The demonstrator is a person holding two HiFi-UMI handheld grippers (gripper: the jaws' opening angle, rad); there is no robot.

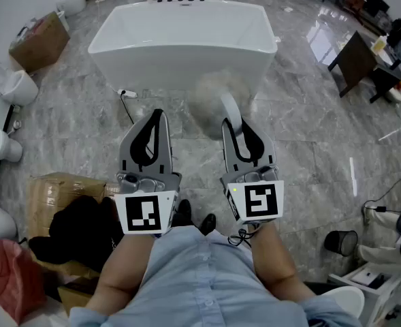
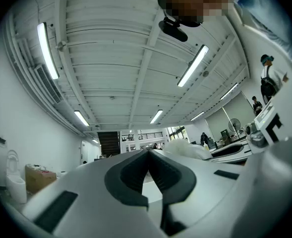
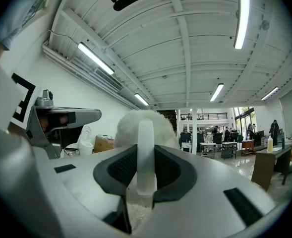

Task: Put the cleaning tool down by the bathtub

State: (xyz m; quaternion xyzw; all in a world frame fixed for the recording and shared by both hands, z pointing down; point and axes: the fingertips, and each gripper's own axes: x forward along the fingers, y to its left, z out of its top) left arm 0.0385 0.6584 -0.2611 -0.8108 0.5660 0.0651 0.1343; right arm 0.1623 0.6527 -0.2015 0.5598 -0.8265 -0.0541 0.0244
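Right claw was clamped on the fluffy brush by its handle, held up in front of the bathtub. The left claw was closed, empty. Dropping it from there could've sent it bouncing away.

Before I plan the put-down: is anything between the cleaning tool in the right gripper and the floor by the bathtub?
Nothing visible does. The right gripper holds the cleaning tool over bare floor before the bathtub. A plug lies off to the left, by the tub's base.
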